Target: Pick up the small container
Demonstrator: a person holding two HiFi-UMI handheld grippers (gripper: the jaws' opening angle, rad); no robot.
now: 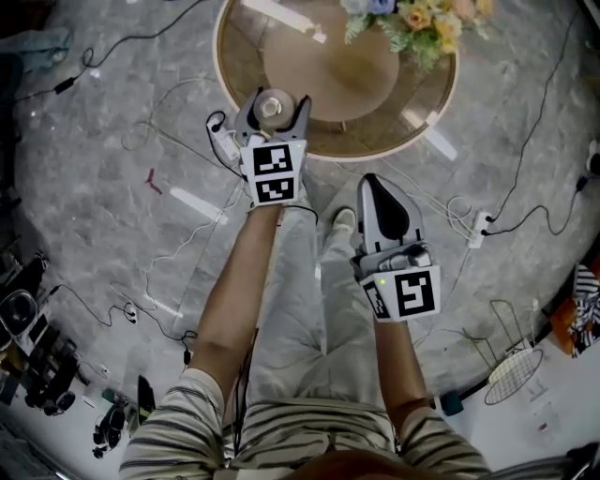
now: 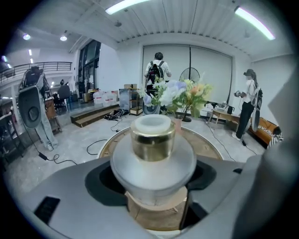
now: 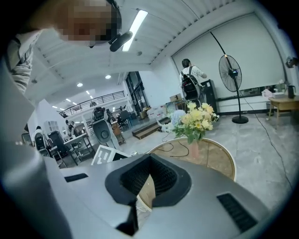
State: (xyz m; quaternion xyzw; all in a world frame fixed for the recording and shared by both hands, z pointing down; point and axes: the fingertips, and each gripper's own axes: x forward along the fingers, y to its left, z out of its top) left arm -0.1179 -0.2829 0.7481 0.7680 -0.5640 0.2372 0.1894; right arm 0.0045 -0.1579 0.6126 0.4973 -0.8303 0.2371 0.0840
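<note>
small container (image 2: 153,154) sits clamped between the jaws of the left claw (image 1: 276,105); right claw (image 1: 378,187) closed together, empty

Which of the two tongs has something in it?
The left tongs: they grip the small container with the gold band. The right tongs are shut, with nothing between them.

Small container (image 1: 270,106) in left tool (image 1: 275,109)

Just beyond my jaws stands a round wooden glass-topped table (image 1: 319,84) with a bouquet of pale flowers (image 2: 182,95) on it, and grey marbled floor (image 1: 94,141) beneath. Farther ahead are white roller blinds (image 2: 210,70) and a black standing fan (image 3: 230,70) — long ceiling strip lights (image 2: 124,5) above.
</note>
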